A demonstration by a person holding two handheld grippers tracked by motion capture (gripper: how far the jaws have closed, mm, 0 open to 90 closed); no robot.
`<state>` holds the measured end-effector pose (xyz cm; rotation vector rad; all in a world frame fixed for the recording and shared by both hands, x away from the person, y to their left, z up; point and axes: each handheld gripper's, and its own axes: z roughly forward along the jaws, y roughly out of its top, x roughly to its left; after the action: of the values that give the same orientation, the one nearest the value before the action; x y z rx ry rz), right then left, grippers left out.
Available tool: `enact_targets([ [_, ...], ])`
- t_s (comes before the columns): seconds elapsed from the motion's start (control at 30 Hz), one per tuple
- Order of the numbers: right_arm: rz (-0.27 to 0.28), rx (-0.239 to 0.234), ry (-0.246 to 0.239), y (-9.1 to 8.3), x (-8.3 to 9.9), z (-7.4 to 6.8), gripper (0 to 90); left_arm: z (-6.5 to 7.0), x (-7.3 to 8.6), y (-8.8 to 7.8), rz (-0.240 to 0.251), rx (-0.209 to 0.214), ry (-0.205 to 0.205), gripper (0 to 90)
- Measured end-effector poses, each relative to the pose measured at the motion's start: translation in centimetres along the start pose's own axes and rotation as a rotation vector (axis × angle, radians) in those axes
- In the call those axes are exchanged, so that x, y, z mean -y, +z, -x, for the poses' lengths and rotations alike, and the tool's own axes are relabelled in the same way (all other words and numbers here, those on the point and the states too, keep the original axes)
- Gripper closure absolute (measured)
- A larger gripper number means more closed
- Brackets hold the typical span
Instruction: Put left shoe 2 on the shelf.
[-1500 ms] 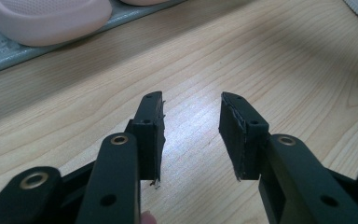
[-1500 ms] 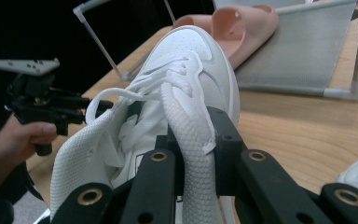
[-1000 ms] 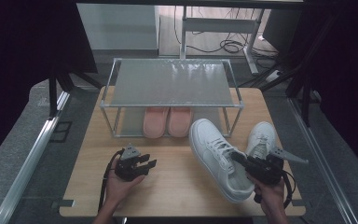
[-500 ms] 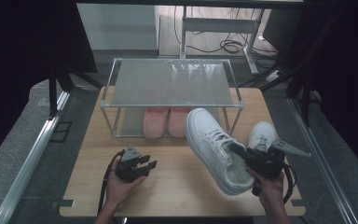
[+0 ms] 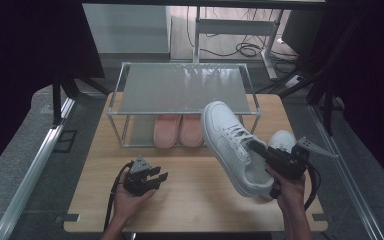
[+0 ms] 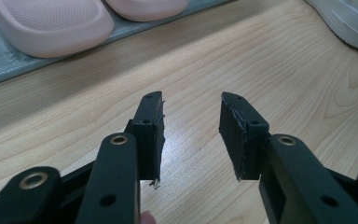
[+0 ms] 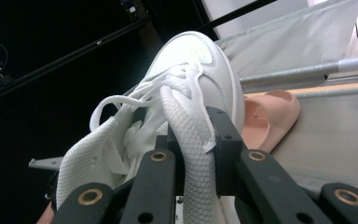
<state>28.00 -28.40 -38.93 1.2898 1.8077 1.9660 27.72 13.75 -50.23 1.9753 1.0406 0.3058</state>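
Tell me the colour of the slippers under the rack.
Pale pink; the slippers show best in the high view.

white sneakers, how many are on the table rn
2. One white sneaker is lifted, clamped by the right gripper. A second white sneaker sits behind that hand, mostly hidden.

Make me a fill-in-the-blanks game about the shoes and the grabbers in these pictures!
1. The right gripper is lifting a ____ sneaker.
2. The slippers under the shelf are ____.
3. The left gripper has its jaws ____ and holds nothing.

Missing words: white; pink; open
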Motion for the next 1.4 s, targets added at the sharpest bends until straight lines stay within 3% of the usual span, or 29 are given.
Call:
enact_targets([
  [0.43, 0.023, 0.025, -0.019, 2.7, -3.1, -0.6, 81.2, 0.0, 0.1, 0.2, -0.006, 0.004, 0.002, 60.7],
  [0.9, 0.037, 0.036, 0.006, 5.8, -5.5, -0.2, 81.2, -0.1, 0.1, 0.1, -0.002, 0.003, -0.003, 60.7],
  [1.4, 0.031, 0.055, 0.001, 10.7, -7.7, -1.0, 81.1, -0.4, 0.2, 0.0, 0.002, 0.0, -0.009, 60.8],
])
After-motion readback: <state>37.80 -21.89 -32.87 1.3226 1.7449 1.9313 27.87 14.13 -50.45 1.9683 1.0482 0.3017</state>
